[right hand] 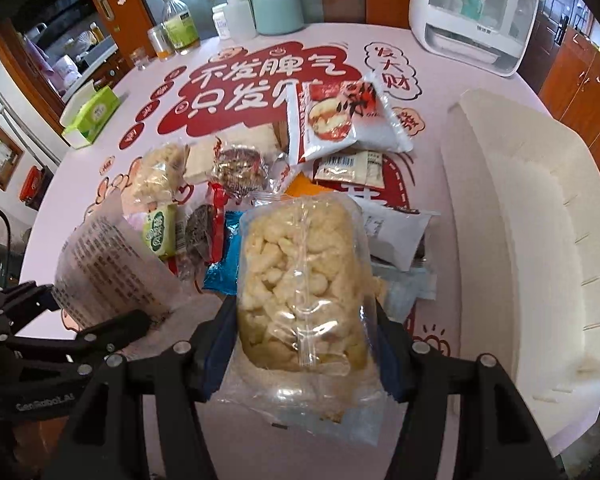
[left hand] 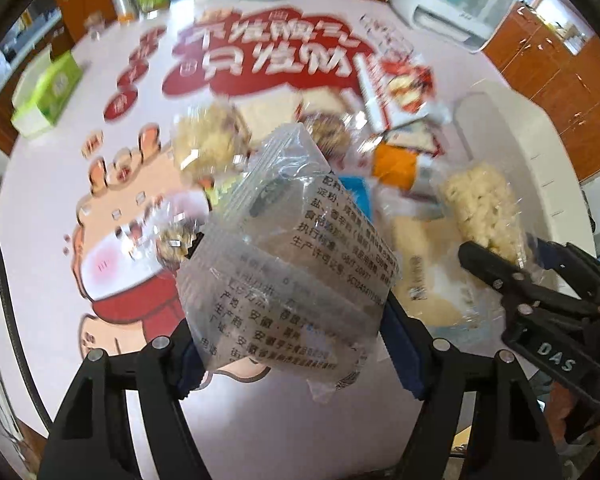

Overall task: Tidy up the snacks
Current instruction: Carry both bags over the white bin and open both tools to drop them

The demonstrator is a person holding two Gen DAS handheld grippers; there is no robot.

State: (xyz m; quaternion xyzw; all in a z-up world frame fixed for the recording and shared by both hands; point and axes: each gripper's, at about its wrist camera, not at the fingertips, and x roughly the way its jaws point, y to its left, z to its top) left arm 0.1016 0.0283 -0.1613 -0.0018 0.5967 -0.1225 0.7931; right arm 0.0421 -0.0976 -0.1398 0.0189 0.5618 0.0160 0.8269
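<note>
The left hand-held gripper (left hand: 288, 340) was clamped on a clear-wrapped snack block (left hand: 288, 264) printed with black text, its pads pressing the near end from both sides. The block was held above the worktop (left hand: 52, 208), long axis running away from the gripper and leaning up to the right. Just to its right, the right hand-held gripper (right hand: 304, 344) was closed on a clear bag of pale puffed pieces (right hand: 300, 280), gripped at its lower part, with the long axis pointing straight away along the fingers and the sealed end hanging back toward the holder. Beyond both packets lay the heap of loose snacks: a small green packet (right hand: 159, 230), a blue foil packet (right hand: 224, 268) and a dark round cake in clear wrap (right hand: 238, 174), crowded together and overlapping. Further off rested a red-and-white pouch (right hand: 340, 120). To the right stood a white basket (right hand: 540, 240), and at the far edge a green tissue box (right hand: 94, 114) and a white appliance (right hand: 472, 12)
</note>
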